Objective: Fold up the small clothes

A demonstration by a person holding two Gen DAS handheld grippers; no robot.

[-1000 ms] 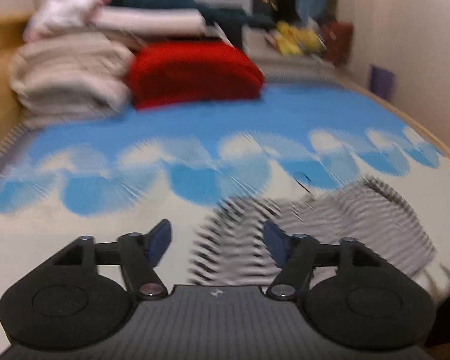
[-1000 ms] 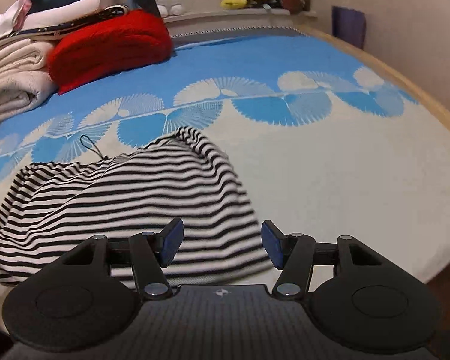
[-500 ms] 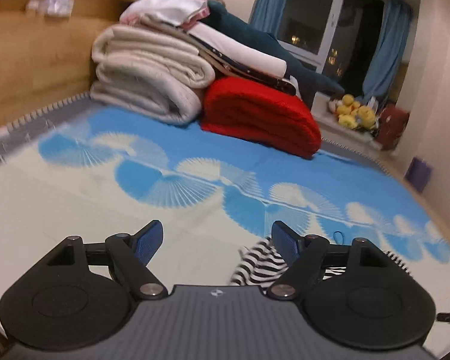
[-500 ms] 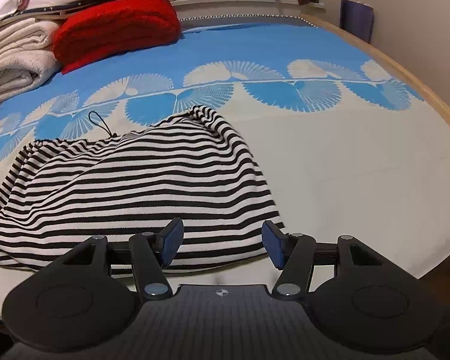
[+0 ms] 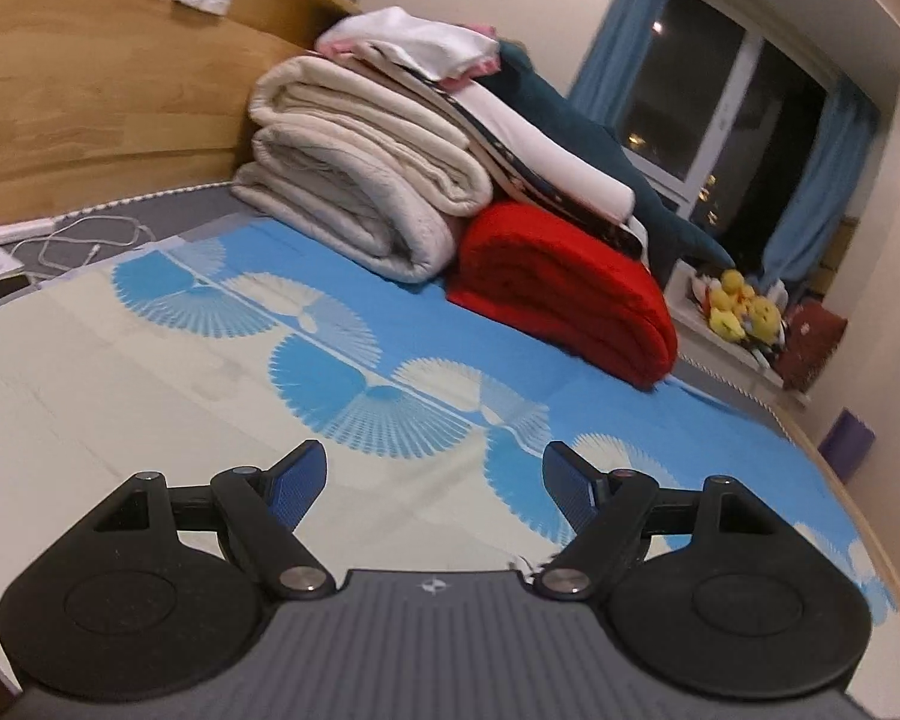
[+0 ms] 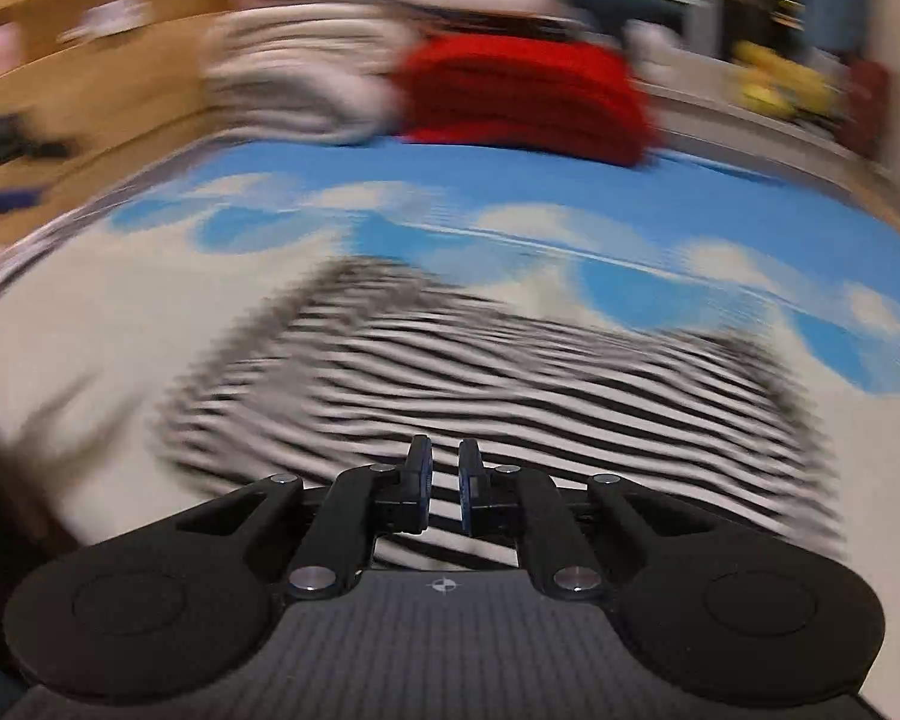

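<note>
A black-and-white striped garment (image 6: 498, 372) lies spread flat on the blue and cream bedspread (image 6: 570, 198), blurred in the right wrist view. My right gripper (image 6: 444, 474) hovers over its near part, jaws closing to a narrow slit. Stripes show through the slit, and I see no cloth pinched between the pads. In the left wrist view my left gripper (image 5: 435, 474) stands open over bare bedspread (image 5: 150, 360), with nothing between its fingers. Only a sliver of the striped garment (image 5: 525, 564) peeks out by its right finger base.
At the head of the bed are folded cream blankets (image 5: 360, 180), a red folded blanket (image 5: 564, 300) and a dark plush shark (image 5: 570, 132). A wooden headboard (image 5: 90, 90) and white cable (image 5: 84, 240) lie left. Yellow plush toys (image 5: 741, 309) sit on the window ledge.
My right gripper's jaws went from wide apart to almost together while it swung left over the garment. The left gripper rolled and swung left, leaving the garment nearly out of view.
</note>
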